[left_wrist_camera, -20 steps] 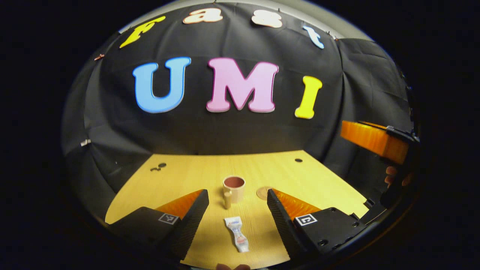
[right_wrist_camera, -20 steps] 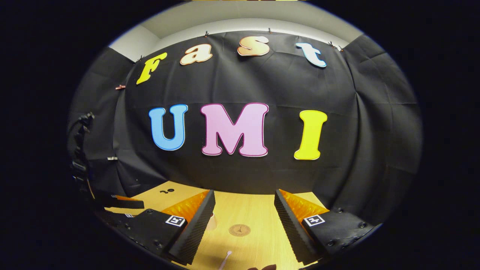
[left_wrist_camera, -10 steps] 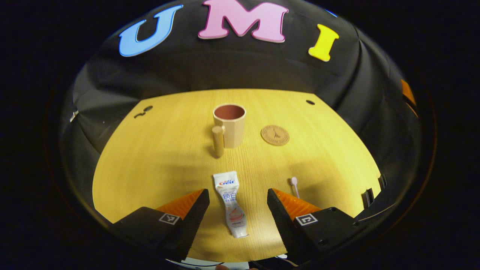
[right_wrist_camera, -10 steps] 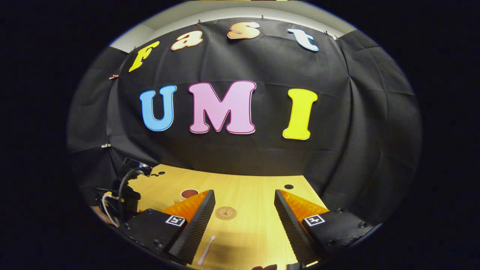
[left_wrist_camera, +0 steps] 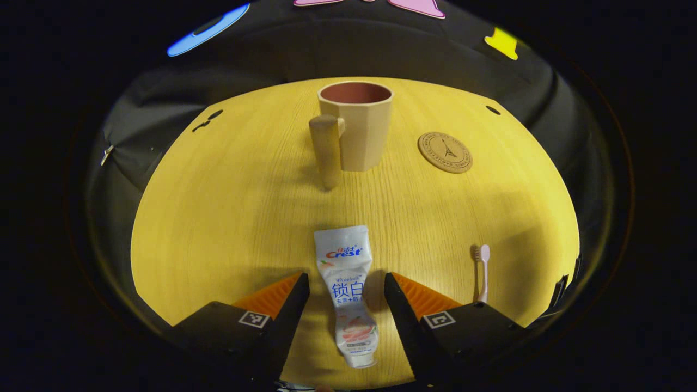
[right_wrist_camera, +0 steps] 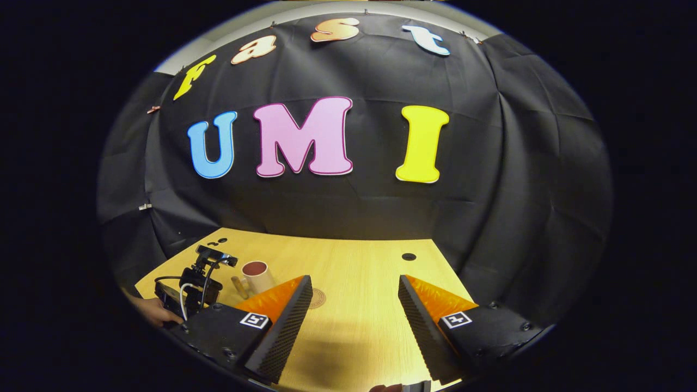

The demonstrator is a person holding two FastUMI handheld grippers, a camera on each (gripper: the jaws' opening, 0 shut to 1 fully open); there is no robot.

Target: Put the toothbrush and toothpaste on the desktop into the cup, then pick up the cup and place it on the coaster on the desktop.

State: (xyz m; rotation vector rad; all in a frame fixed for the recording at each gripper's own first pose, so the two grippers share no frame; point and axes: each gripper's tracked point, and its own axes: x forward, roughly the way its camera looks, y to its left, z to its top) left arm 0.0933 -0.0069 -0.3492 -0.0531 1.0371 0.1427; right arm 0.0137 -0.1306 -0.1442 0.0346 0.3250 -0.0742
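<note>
Toothpaste (left_wrist_camera: 347, 288) lies flat between left gripper's (left_wrist_camera: 346, 283) spread jaws (untouched).

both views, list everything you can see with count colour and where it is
table: 1, yellow wood, under everything
cup: 1, beige with a reddish inside, upright at the table's far middle, handle toward the camera
coaster: 1, brown, round, right of the cup and apart from it
toothpaste: 1, white tube, flat on the near table, between the left gripper's fingers
toothbrush: 1, pale pink, flat on the table right of the toothpaste
left gripper: 1, open, fingers either side of the toothpaste, not pressing it
right gripper: 1, open, over bare table
hand: 1, holding the left gripper, left edge of the right gripper view
</note>
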